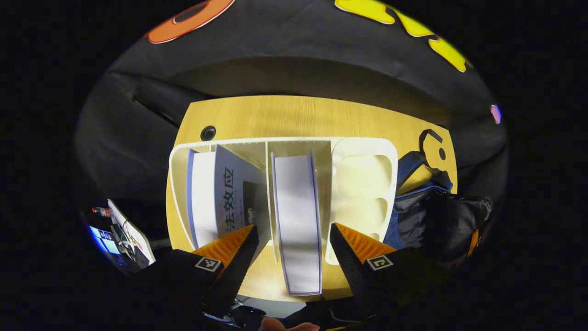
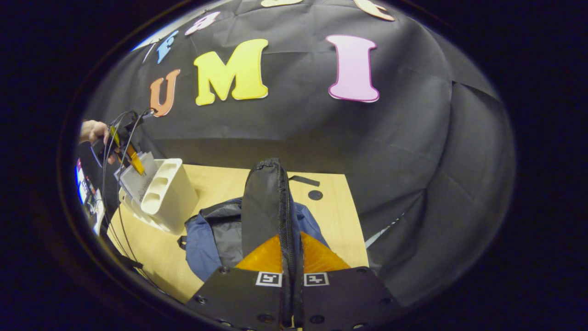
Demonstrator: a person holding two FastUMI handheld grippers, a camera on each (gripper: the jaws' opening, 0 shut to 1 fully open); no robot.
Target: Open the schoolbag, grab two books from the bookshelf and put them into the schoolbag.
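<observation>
Left gripper (image 1: 294,246): fingers spread wide, one on either side of the middle book (image 1: 297,220), not yet touching it; it holds nothing.
Why so wide: judging by the gap, the fingers are set to straddle the book's thickness before closing on its two covers.
Middle book: it stands on edge in the centre slot of the bookshelf (image 1: 374,146), page edges facing up toward the camera; its long axis runs away from the gripper toward the back of the desk (image 1: 294,115).
Second book (image 1: 216,193): it leans in the left slot, tilted against the divider, printed spine showing (a likely next pick).
Bookshelf: a white plastic rack near the left end of the desk, just beside the schoolbag (image 2: 216,239); its right section has three hollow cups.
Right gripper (image 2: 292,257): fingers closed on the flap (image 2: 266,202) of the schoolbag, pinching its zippered edge and holding it upright.
Why held up: this probably keeps the bag's mouth open so a book can drop in without a second hand.
Schoolbag: blue with grey lining, lying on the desk to the right of the bookshelf, unzipped; the flap's long axis points up and away from the right gripper.
Person: a hand (image 2: 94,131) holds the left gripper above the bookshelf in the right gripper view.
</observation>
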